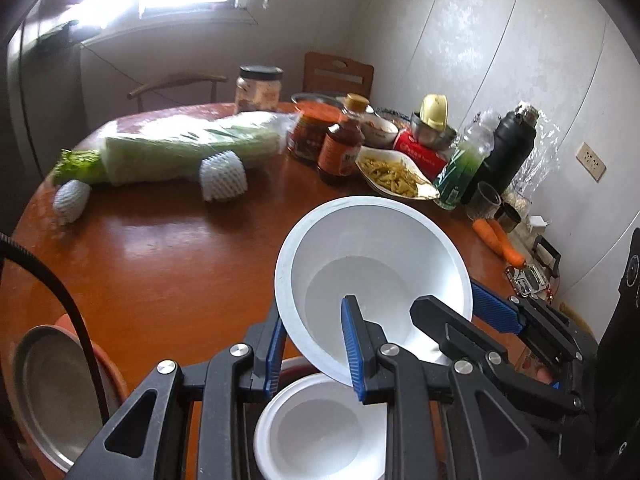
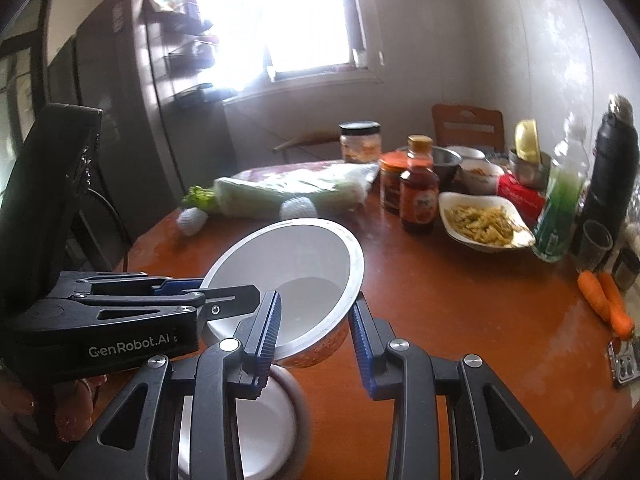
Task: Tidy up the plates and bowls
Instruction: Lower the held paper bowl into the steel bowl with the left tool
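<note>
A white bowl (image 1: 372,264) with an orange patterned outside is held tilted above the brown table. My left gripper (image 1: 314,350) is shut on its near rim, one finger inside and one outside. My right gripper (image 2: 316,340) straddles the opposite rim of the same bowl (image 2: 288,276), jaws wide and not clamped. In the left wrist view the right gripper (image 1: 448,308) reaches in from the right. A second white bowl (image 1: 320,428) sits on a dark plate just below; it also shows in the right wrist view (image 2: 256,428).
A metal plate on an orange plate (image 1: 52,396) lies at the near left. A wrapped cabbage (image 1: 180,148), jars and bottles (image 1: 340,148), a dish of food (image 1: 396,176), a black flask (image 1: 508,148) and carrots (image 1: 496,240) crowd the far and right side.
</note>
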Motion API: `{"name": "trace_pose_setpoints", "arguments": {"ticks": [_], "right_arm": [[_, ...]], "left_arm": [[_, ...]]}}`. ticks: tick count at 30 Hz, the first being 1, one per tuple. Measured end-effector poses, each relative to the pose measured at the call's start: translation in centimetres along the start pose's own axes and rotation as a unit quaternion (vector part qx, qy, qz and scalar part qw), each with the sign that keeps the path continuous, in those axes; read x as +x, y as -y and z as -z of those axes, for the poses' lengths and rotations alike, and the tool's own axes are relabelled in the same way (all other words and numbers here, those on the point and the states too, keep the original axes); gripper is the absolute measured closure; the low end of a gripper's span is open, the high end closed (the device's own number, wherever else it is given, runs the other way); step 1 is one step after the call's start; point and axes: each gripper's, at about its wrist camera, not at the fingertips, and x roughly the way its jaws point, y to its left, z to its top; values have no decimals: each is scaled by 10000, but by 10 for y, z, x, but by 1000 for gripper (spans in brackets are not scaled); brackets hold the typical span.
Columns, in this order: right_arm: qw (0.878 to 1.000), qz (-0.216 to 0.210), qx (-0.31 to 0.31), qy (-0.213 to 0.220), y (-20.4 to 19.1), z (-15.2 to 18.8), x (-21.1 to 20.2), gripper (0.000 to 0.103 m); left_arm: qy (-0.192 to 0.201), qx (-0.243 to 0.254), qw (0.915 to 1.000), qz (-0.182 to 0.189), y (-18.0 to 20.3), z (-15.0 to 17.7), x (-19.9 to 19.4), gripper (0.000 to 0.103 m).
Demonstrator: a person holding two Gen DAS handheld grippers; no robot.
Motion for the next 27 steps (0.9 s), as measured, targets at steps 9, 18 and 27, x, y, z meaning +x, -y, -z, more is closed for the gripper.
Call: {"name": "trace_pose_setpoints", "arguments": {"ticks": [9, 18, 27], "right_arm": [[9994, -230, -197, 145, -42, 0, -21, 66], [9990, -320, -259, 153, -60, 16, -45, 66], [9994, -284, -105, -183, -48, 46, -45, 66]], "left_arm": [[260, -49, 9996, -127, -19, 19, -47, 76], [285, -7, 9995, -143, -16, 46, -64, 76], [50, 23, 9998, -172, -5, 69, -45, 76]]}}
